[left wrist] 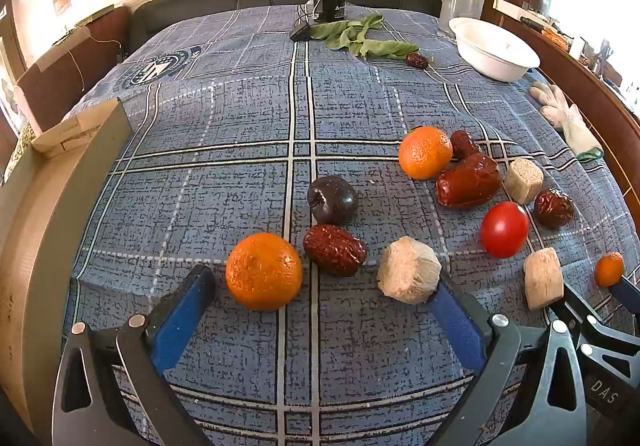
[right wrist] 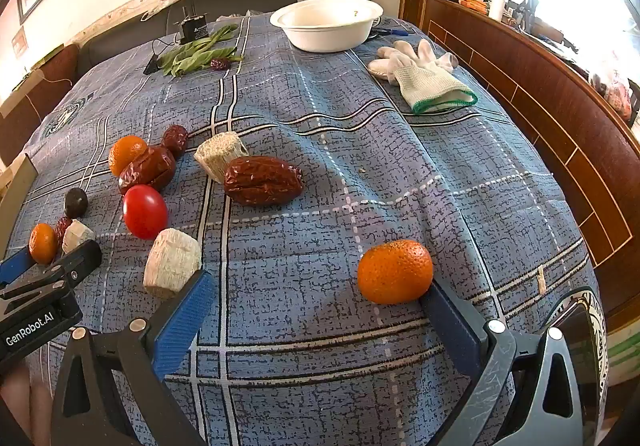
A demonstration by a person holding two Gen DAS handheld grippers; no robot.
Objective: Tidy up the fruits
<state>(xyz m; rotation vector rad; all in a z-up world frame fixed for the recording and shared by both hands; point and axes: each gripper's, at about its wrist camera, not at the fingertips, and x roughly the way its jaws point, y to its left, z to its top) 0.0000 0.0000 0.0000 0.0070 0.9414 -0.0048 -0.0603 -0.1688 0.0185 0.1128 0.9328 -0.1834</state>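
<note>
Woven blue cloth [right wrist: 320, 150], glossy smooth tomato [right wrist: 145, 211], wrinkled dates [right wrist: 262, 181], matt white bowl [right wrist: 326, 26]

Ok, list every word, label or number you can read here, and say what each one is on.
"GenRobot.AI": white label on the left hand-held gripper body, seen from the right wrist.
"DAS": partial lettering on the right hand-held gripper body, seen from the left wrist; cut off.
Round crest on the tablecloth: lettering too blurred.
Label on the black device: too small.
</note>
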